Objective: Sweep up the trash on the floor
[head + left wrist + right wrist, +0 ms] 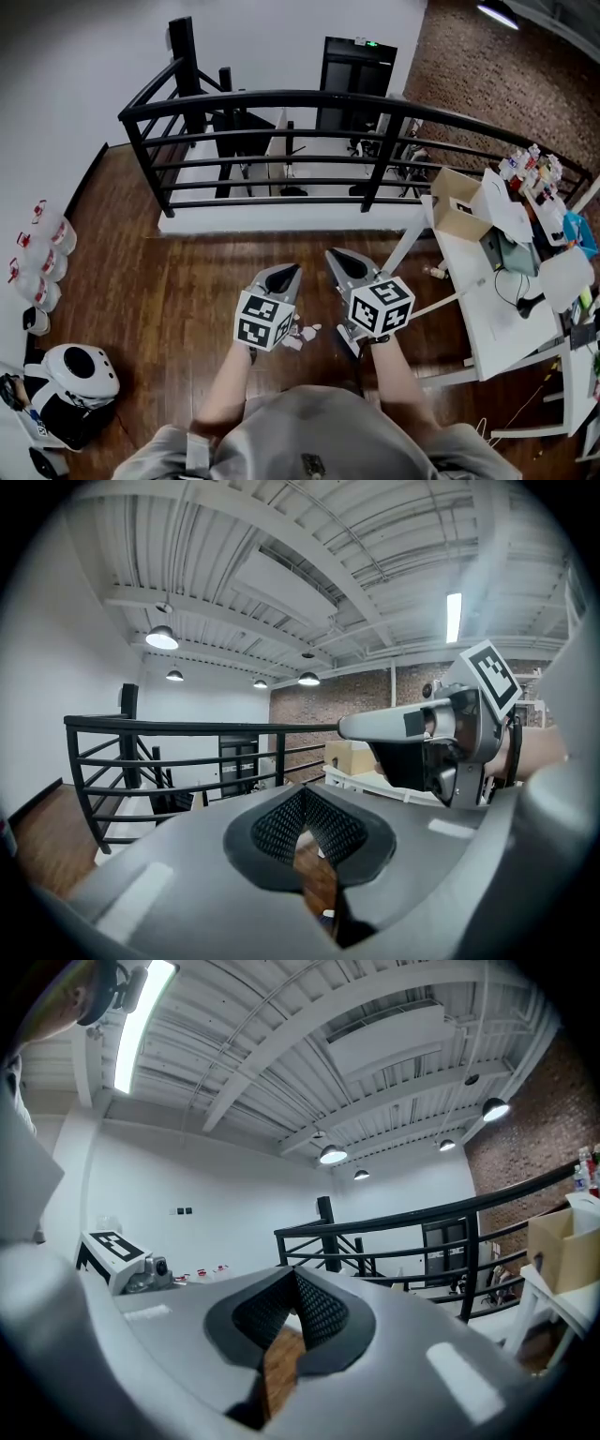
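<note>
Dark wood floor (169,281), paper scraps (302,336) — left hand-held gripper (292,271) and right hand-held gripper (334,255) both closed, empty.

small whitish trash scraps (302,337) loose on the dark wood floor (169,309), clustered close together

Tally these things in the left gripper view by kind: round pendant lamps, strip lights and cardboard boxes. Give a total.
Round pendant lamps: 4
Strip lights: 1
Cardboard boxes: 1
Total: 6
</note>
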`<state>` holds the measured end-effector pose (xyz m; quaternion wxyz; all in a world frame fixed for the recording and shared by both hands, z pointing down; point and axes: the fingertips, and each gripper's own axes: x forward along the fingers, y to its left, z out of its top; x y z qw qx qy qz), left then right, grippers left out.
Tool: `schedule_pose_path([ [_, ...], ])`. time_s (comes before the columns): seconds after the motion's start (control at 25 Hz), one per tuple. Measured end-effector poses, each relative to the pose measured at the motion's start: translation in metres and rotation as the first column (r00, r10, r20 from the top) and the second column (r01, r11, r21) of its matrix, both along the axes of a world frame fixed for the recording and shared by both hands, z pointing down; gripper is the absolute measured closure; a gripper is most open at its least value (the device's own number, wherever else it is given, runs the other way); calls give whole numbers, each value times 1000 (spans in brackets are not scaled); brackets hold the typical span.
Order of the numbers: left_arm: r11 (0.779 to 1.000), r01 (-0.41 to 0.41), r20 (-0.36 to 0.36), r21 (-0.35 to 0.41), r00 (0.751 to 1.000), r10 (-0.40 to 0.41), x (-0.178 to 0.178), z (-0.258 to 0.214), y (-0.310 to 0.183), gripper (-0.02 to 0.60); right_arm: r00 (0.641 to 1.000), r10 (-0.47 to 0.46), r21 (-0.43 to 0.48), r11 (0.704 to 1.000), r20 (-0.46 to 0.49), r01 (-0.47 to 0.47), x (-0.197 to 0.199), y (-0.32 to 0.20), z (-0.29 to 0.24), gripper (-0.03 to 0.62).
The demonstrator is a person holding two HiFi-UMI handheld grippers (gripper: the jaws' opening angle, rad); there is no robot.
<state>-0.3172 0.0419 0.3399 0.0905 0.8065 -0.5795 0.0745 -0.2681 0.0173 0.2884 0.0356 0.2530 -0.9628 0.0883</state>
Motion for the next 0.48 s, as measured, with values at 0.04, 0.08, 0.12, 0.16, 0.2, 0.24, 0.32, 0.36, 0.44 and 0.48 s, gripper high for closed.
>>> schedule_pose_path([
  [0.04,1000,0,0,2,1000,0,0,0,0,574,1000,0,0,1000,-2,0,-1,1,0,594],
  [0.08,1000,0,0,3,1000,0,-1,0,1,574,1000,0,1,1000,-3,0,-1,1,0,594],
  [0.12,1000,-1,1,4,1000,1,-1,0,1,574,1000,0,2,1000,-1,0,-1,2,-1,594],
  [0.16,1000,-1,3,4,1000,1,-1,-1,2,574,1000,1,2,1000,4,-1,-1,3,-2,594],
  [0.2,1000,-1,4,4,1000,1,-2,-1,3,574,1000,2,2,1000,12,-2,0,4,-3,594],
  [0.24,1000,0,5,5,1000,0,-2,-1,4,574,1000,3,0,1000,19,-3,0,5,-4,594],
  [0.32,1000,3,4,8,1000,-3,-4,-2,7,574,1000,5,0,1000,26,-5,1,7,-5,594],
  [0.36,1000,5,3,9,1000,-5,-5,-3,8,574,1000,7,1,1000,26,-7,1,8,-5,594],
  [0.44,1000,8,2,11,1000,-8,-6,-4,11,574,1000,8,3,1000,24,-8,1,11,-6,594],
  [0.48,1000,10,2,12,1000,-10,-7,-4,13,574,1000,8,5,1000,23,-8,0,13,-6,594],
])
